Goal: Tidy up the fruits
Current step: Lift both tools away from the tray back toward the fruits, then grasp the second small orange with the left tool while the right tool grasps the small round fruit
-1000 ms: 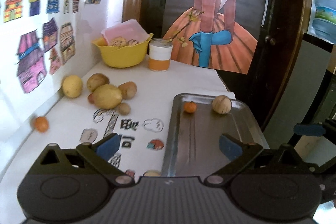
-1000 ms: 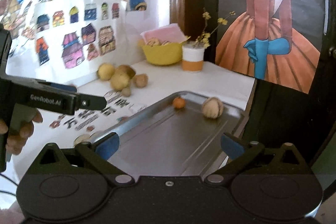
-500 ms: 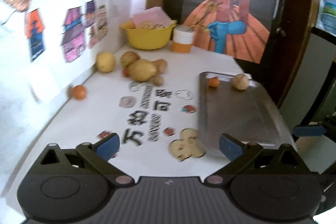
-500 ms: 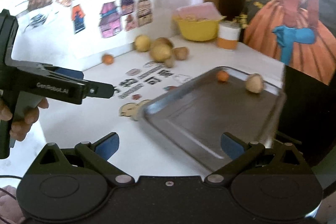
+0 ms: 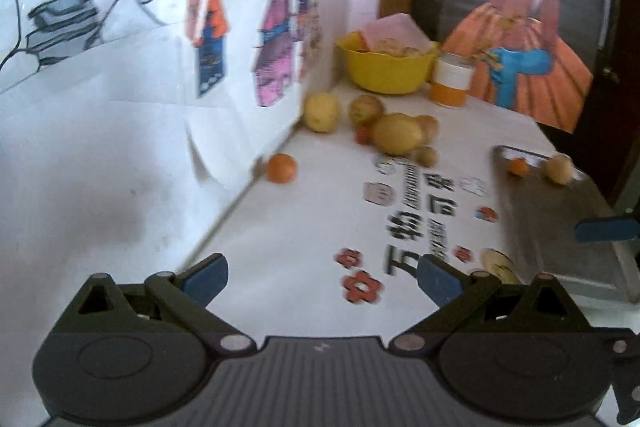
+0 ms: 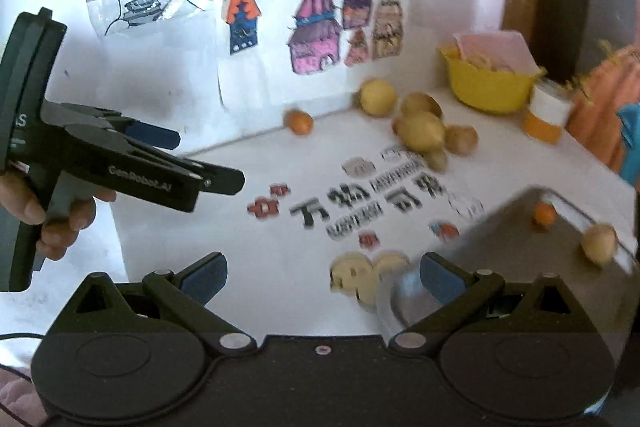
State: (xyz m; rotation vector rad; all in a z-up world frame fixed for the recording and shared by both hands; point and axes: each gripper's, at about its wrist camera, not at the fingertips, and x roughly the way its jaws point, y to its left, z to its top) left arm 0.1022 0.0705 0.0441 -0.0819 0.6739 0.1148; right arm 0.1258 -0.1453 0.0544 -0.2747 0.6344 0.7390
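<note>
Left gripper point(image 5: 322, 277): fingers spread wide, nothing between them, held above the near part of the table point(image 5: 304, 219). From the right wrist it shows side-on point(image 6: 208, 163), gripped by a hand point(image 6: 44, 211).

Right gripper point(image 6: 322, 277): fingers likewise wide apart and empty, over the near left corner of the tray point(image 6: 520, 267). One of its blue fingertips point(image 5: 604, 230) juts in over the tray point(image 5: 560, 227) in the left wrist view.

Tray: metal, on the right side of the table. Landmark for the entries below.

Printed mat point(image 5: 416, 223): black characters and small coloured pictures, just left of the tray; a pale cartoon print point(image 6: 360, 275) lies at the tray's near left corner.

On the tray, far end: small orange point(image 5: 519, 166), with a round tan fruit point(image 5: 560, 167) just to its right, apart from it.

Left of the tray, well apart, against the wall: lone orange point(image 5: 282, 167).

Beyond and left of the tray's far end: fruit cluster point(image 5: 394, 131), a large yellow-brown fruit in the middle with smaller tan ones touching or near it and a small red one tucked at its left. A yellow round fruit point(image 5: 321, 111) sits just left of the cluster, near the wall.

Far beyond the tray: yellow bowl point(image 5: 384, 71) holding pale food and a pink sheet; white-and-orange cup point(image 5: 450, 83) just beside the bowl on its right.

Wall left of the tray: coloured house drawings point(image 6: 316, 31). Behind the cup: picture of an orange dress point(image 5: 520, 39). Both views are blurred.
</note>
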